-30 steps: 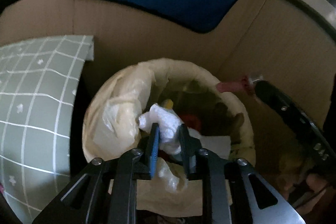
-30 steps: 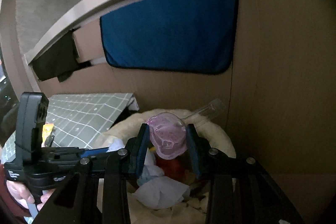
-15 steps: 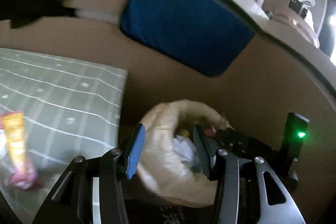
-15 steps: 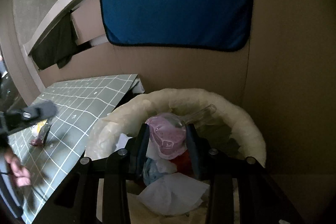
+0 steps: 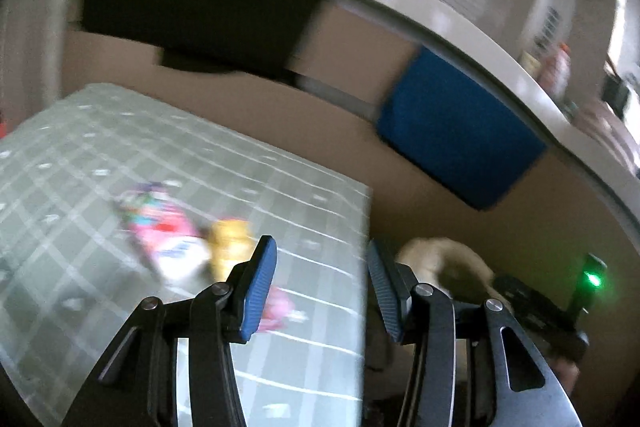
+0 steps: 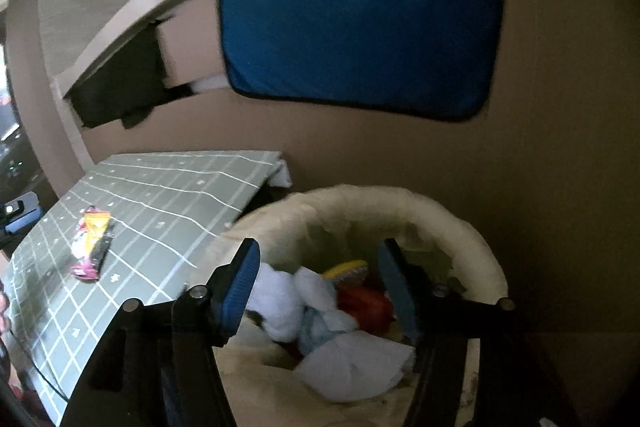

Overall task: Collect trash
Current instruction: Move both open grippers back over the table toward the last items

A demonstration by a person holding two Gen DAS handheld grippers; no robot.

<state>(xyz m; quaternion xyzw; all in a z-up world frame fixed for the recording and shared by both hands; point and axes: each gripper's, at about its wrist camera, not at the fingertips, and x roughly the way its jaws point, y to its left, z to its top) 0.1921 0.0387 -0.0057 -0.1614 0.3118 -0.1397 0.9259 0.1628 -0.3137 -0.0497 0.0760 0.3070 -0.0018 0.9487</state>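
right gripper hangs over the lined bin, its jaws opening with nothing between them; tissues and a red scrap lie in the bin below. left gripper is spread and empty above the checked tabletop, aimed near the wrappers beside the bin. judging by this, the next step is fetching those wrappers with a low approach. their print is too blurred to read.

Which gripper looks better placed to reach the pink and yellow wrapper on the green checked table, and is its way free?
Probably the left gripper: open, empty, facing the wrapper, with only bare table between. The right gripper is opening over the bin.
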